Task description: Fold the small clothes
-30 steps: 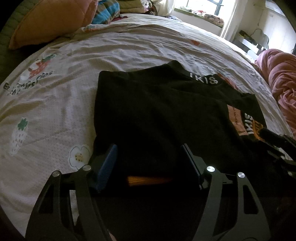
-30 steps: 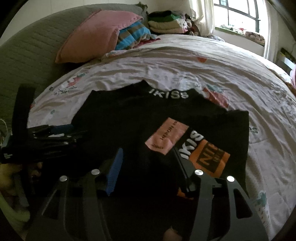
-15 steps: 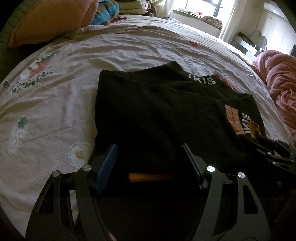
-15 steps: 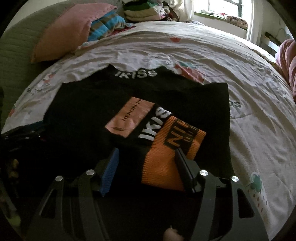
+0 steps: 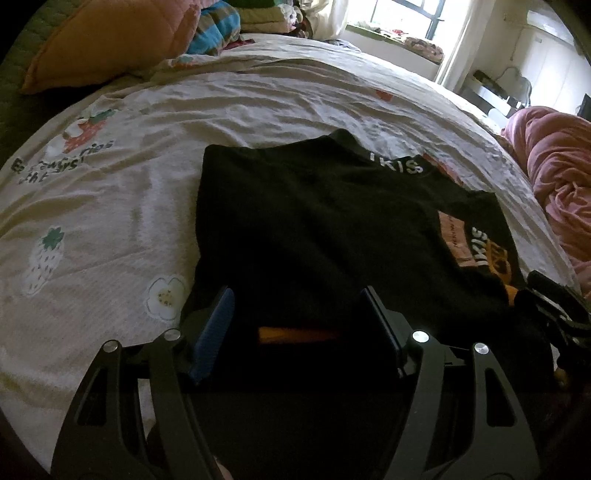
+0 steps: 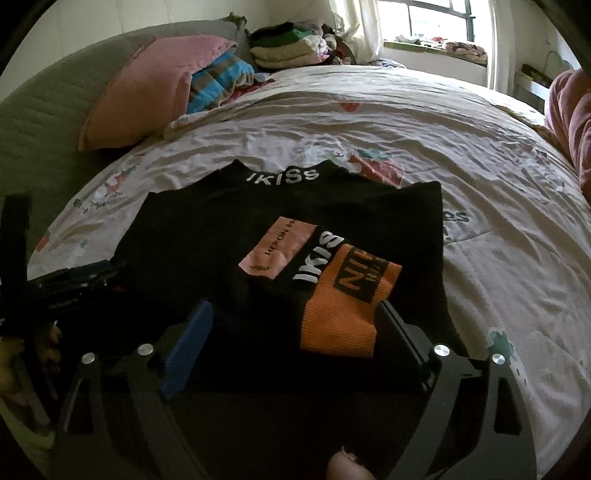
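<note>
Black top (image 5: 325, 229) laid flat on bed (image 5: 110, 206), sleeve w/ orange cuff (image 6: 343, 306) folded in. L gripper (image 5: 299, 314) & R gripper (image 6: 295, 332) both wide open, nothing held. Step judged: mid-fold; hem to be gripped next, brought twd collar.

A pink pillow (image 6: 147, 88) is leaning against the green quilted headboard (image 6: 40, 122), with a striped blue cloth (image 6: 218, 83) lying just beside it. Folded clothes (image 6: 284, 50) are sitting stacked near the window (image 6: 436, 18). A pink blanket (image 5: 557, 177) is lying bunched on the printed bedsheet (image 5: 110, 206).
</note>
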The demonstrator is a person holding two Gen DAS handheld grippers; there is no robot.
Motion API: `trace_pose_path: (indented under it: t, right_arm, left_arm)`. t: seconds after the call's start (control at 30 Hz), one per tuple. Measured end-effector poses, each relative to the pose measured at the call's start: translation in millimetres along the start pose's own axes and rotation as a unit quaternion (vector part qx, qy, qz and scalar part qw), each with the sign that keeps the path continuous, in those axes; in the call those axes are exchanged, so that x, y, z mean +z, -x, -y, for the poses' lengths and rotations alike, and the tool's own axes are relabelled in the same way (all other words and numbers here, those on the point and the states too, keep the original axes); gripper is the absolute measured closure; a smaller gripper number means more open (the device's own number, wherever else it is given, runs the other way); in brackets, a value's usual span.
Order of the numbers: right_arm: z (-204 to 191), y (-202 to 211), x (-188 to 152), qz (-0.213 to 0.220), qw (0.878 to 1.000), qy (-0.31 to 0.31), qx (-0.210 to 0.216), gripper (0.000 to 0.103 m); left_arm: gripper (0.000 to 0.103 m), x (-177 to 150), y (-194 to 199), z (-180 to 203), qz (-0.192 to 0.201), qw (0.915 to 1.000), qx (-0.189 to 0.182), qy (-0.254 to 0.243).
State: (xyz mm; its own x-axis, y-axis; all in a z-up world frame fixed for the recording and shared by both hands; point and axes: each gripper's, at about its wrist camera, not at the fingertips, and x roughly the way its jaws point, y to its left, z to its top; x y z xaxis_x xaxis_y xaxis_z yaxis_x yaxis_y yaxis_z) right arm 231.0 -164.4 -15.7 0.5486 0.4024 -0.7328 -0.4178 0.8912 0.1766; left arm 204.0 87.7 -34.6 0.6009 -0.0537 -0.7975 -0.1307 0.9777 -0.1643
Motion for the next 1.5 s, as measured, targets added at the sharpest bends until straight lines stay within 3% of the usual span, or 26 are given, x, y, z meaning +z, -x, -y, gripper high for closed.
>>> trace_pose_path:
  t: [0.1, 0.37, 0.47, 1.5]
  right_arm:
    - [2, 6, 0, 0.011, 1.000, -0.008, 0.001, 0.006]
    - [8, 17, -1, 0.025, 0.999, -0.027, -0.001, 0.005]
    - [8, 19, -1, 0.028, 0.999, -0.031, -0.002, 0.005]
    - [-11, 61, -2, 0.060, 0.998, -0.009, 0.010, 0.005]
  left_arm:
    - [0.036, 0, 7, 1, 0.006, 1.0000, -0.005, 0.003]
    - [0.021, 2, 24, 6, 0.020, 0.9997, -0.010, 0.000]
    - [0.010, 2, 29, 6, 0.023, 0.9996, -0.015, 0.004]
    - [0.010, -7, 79, 5, 0.051, 0.9985, -0.018, -0.005]
